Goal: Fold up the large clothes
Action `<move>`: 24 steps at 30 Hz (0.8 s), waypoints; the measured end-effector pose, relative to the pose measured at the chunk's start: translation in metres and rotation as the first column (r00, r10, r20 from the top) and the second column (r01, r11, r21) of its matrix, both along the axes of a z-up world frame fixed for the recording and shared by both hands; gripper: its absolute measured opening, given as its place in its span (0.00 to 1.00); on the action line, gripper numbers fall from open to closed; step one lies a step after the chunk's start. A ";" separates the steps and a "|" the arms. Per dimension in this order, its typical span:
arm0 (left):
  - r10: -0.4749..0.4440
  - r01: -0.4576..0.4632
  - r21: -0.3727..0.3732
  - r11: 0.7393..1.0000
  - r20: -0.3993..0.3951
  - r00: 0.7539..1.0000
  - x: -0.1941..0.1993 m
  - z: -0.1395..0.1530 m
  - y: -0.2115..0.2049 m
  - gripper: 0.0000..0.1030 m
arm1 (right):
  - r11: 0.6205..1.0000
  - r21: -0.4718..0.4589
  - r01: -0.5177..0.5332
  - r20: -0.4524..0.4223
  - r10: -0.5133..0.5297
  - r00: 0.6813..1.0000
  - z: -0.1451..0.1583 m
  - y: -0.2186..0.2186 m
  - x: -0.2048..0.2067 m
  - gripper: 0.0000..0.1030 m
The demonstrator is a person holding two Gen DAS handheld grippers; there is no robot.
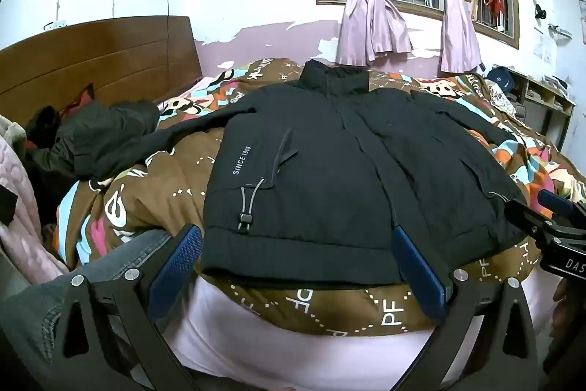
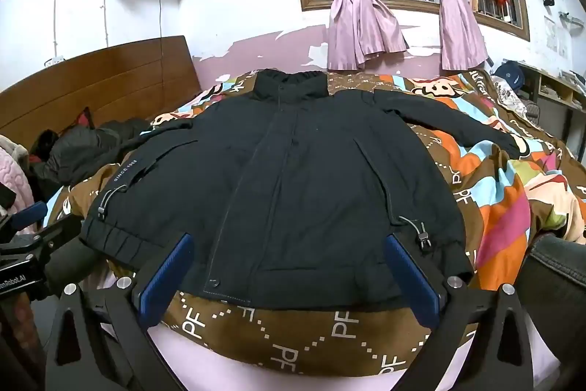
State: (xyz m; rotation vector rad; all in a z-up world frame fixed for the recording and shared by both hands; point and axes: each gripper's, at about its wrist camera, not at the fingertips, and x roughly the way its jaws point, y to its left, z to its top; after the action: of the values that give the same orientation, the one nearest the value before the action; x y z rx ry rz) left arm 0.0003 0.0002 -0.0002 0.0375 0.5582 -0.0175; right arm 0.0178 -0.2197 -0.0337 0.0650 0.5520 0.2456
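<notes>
A: Jacket point(image 2: 293, 178) lies flat, front up, hem at the bed's point(image 2: 293, 365) near edge. Both grippers spread, empty.

B: Left gripper point(image 1: 296, 266) and right gripper point(image 2: 289, 270) hover by the hem. We'd pinch the sleeves first, fold inward, keep it smooth.

Bed point(image 2: 227, 365) fills lower half of both views, pink sheet at bottom edge, w/ brown patterned quilt point(image 2: 487, 193) over it. Black jacket point(image 2: 293, 193) lies flat on quilt at centre, front up, collar toward top. Dark clothes pile point(image 1: 91, 141) at left, by wooden headboard point(image 1: 110, 61).
</notes>
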 end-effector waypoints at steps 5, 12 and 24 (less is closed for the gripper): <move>-0.002 0.002 0.008 1.000 0.001 1.000 0.000 0.000 -0.001 0.98 | 1.000 -0.002 0.004 0.001 -0.004 1.000 -0.004 0.002 0.000 1.00; -0.001 0.001 -0.002 1.000 -0.003 1.000 0.000 0.000 0.000 0.98 | 1.000 -0.007 0.000 -0.005 0.000 1.000 -0.002 0.001 0.001 1.00; -0.006 0.006 -0.003 1.000 -0.003 1.000 -0.005 -0.003 -0.013 0.98 | 1.000 -0.009 0.000 -0.012 0.000 1.000 -0.006 0.002 0.000 1.00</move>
State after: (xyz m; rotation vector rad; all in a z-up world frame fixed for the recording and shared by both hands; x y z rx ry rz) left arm -0.0044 -0.0128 -0.0036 0.0359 0.5613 -0.0240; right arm 0.0181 -0.2175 -0.0402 0.0574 0.5647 0.2429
